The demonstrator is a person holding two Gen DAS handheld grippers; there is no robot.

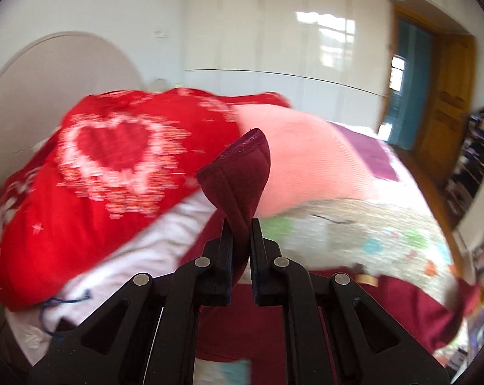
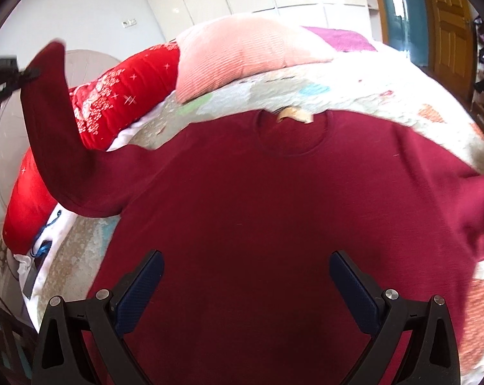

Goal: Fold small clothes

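Observation:
A dark red T-shirt [image 2: 258, 211] lies flat on the bed, collar and tag away from me. My left gripper [image 1: 242, 224] is shut on the T-shirt's left sleeve [image 1: 238, 173] and holds its cuff up off the bed. In the right wrist view that raised sleeve [image 2: 49, 112] stands at the far left, with the left gripper [image 2: 33, 72] pinching it. My right gripper [image 2: 246, 263] is open and empty, just above the shirt's lower body. The shirt's right sleeve [image 2: 479, 205] lies at the right edge.
The bed has a patterned quilt [image 2: 386, 89]. A red cushion with a white heart [image 1: 97, 173] and a pink pillow [image 2: 242, 51] lie at the head end. White wardrobes [image 1: 274, 48] stand behind. A wooden door [image 1: 447, 96] is at the right.

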